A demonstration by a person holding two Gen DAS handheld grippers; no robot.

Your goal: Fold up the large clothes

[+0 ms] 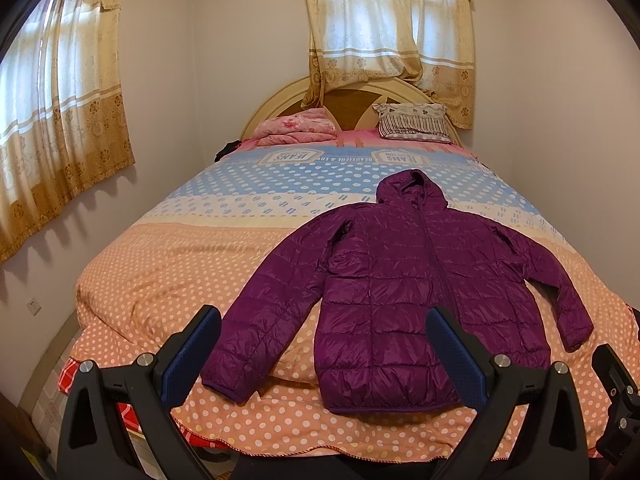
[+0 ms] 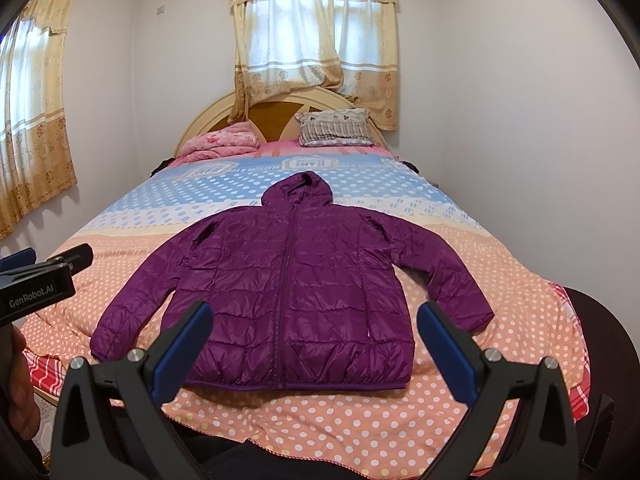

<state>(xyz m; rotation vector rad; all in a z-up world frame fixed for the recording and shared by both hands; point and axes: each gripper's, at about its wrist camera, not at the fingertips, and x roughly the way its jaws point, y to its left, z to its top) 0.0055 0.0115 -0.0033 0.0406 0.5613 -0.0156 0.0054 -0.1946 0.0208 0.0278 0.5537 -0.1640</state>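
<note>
A purple quilted hooded jacket (image 1: 404, 280) lies flat and face up on the bed, zipped, hood toward the headboard, both sleeves spread out to the sides; it also shows in the right wrist view (image 2: 296, 284). My left gripper (image 1: 324, 320) is open and empty, above the foot of the bed near the jacket's left sleeve and hem. My right gripper (image 2: 314, 312) is open and empty, held above the jacket's hem. The left gripper's body shows at the left edge of the right wrist view (image 2: 36, 284).
The bed (image 1: 168, 280) has a polka-dot cover, orange near me and blue further off. A folded pink blanket (image 1: 298, 126) and a striped pillow (image 1: 416, 124) lie at the headboard. Curtained windows are on the left and back walls. A wall stands close on the right.
</note>
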